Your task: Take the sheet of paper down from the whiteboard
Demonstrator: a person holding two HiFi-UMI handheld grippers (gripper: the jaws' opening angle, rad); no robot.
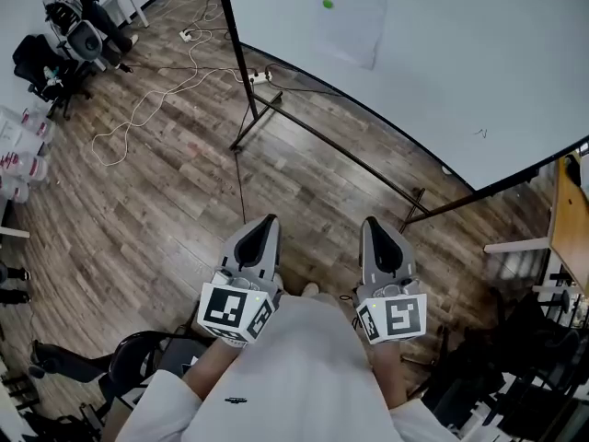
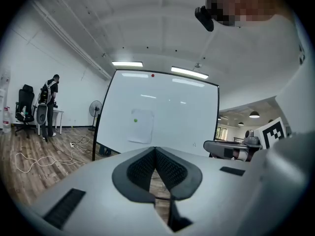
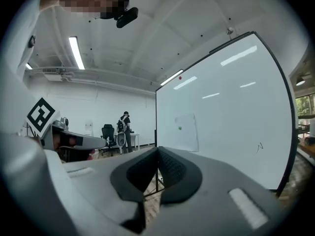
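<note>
**Both grippers closed and held low, paper up on the board out of reach**

The sheet of paper point(image 1: 348, 18) hangs flat on the whiteboard point(image 1: 460, 81), in the upper middle of the head view, with a small green magnet point(image 1: 328, 5) near its top left corner. That dot looks like the only thing holding it up, though I can't rule out tape along an edge.

I'd judge the sheet to be light and limp. It should crease or tear if yanked, and it would likely flutter down once the magnet lets go. Lying flush on a smooth board, it offers no raised edge for the jaws to bite. The safer hold, I'd say, is a bottom corner or the lower edge, lifted slightly off the surface and pinched, while the other gripper slides the magnet off. Pulling down against the magnet risks a rip at the top.

The left gripper point(image 1: 266, 221) and right gripper point(image 1: 370, 222) sit side by side at the bottom centre of the head view, tucked close to the person's body, with their marker cubes facing up. Both point forward toward the board, roughly level, and are well apart from it. Bare wooden floor point(image 1: 166, 201) lies between them and the whiteboard stand point(image 1: 276, 118).

In each gripper view the ribbed pads are pressed together at the tips with nothing between them.
</note>
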